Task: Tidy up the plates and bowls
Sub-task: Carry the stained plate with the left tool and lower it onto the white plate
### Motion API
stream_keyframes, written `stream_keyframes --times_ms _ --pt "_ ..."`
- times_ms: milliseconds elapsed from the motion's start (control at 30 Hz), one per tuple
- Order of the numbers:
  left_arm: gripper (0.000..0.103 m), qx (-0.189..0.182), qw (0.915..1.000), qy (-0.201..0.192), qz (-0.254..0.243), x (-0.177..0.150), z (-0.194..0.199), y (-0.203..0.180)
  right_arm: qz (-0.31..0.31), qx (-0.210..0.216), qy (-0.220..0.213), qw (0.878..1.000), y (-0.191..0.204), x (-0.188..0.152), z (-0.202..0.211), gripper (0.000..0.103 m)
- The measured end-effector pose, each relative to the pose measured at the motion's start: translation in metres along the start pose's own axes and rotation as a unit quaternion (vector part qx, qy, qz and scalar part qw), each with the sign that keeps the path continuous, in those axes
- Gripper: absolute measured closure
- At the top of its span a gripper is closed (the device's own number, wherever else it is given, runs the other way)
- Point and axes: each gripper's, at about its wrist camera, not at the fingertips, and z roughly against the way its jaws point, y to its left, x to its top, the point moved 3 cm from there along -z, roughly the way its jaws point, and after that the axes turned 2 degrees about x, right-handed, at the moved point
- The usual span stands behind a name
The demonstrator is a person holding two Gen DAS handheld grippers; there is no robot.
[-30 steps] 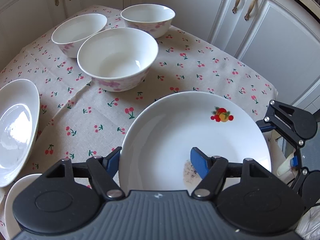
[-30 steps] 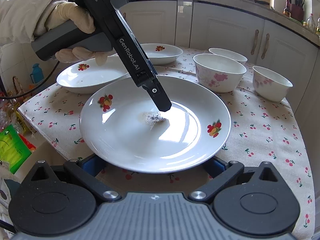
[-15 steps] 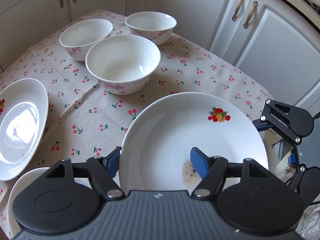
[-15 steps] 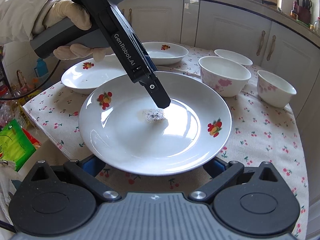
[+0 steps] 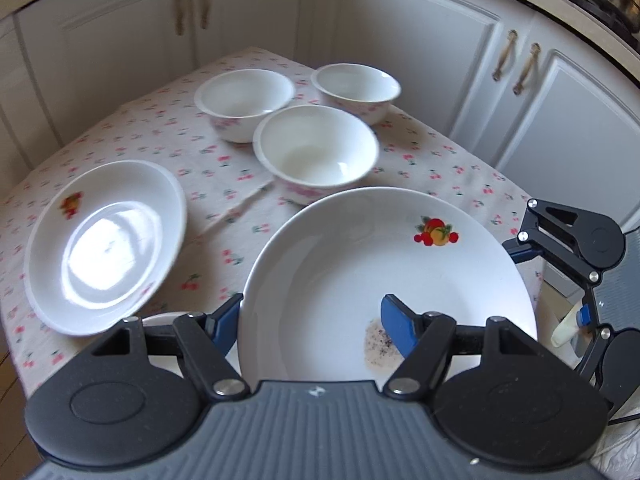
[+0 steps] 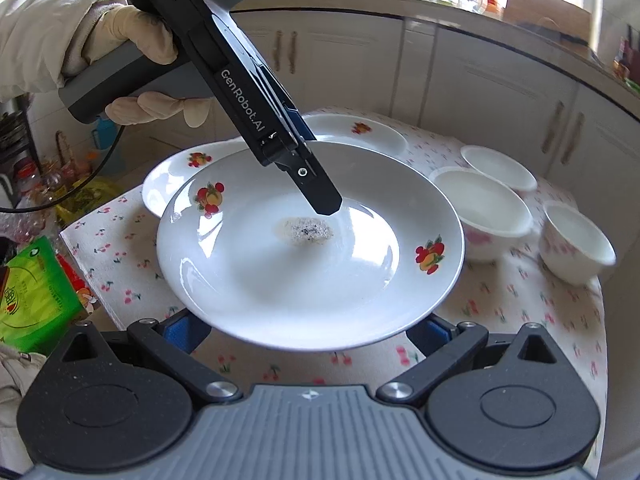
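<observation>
The desk point(image 5: 460, 160) wears a cherry-print cloth. Above it, clear of the cloth, hangs a white plate point(image 6: 280, 280) with fruit motifs and a speckled smear in its well. The left tool point(image 5: 312, 316) is clamped across its rim, one blue pad inside, one under. The right tool point(image 6: 308, 330) has both pads beneath the plate's near edge; whether it grips, I cannot tell. Three bowls point(image 5: 316, 152) stand behind.

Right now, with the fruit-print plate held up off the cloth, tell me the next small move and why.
Probably carry the held plate, clamped at its rim by the left gripper, across above the nearer plate on the table and lower it on to stack. The right gripper sits under its near edge; whether it grips is unclear. The three bowls stand grouped apart.
</observation>
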Motion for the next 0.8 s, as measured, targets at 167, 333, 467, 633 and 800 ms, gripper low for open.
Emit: stream_keyframes --times_ms 167,333,467,633,800 --pt "0.031 0.023 0.9993 -0.005 0.029 -0.012 0.013 0.021 0.019 0.024 -0.004 1.000 0.009 0.017 -0.015 0.000" --pt "0.031 0.041 0.9979 -0.008 0.049 -0.026 0.022 0.038 0.034 0.046 -0.003 0.998 0.017 0.030 -0.028 0.000" --pt "0.031 0.051 0.9966 -0.008 0.065 -0.036 0.024 0.050 0.039 0.062 0.003 0.997 0.023 0.037 -0.040 0.000" --pt "0.031 0.053 0.9949 -0.010 0.085 -0.046 0.025 0.062 0.039 0.074 0.010 0.996 0.028 0.042 -0.052 0.000" --pt "0.031 0.052 0.9943 -0.009 0.092 -0.052 0.022 0.069 0.038 0.076 0.019 0.996 0.030 0.043 -0.057 0.000"
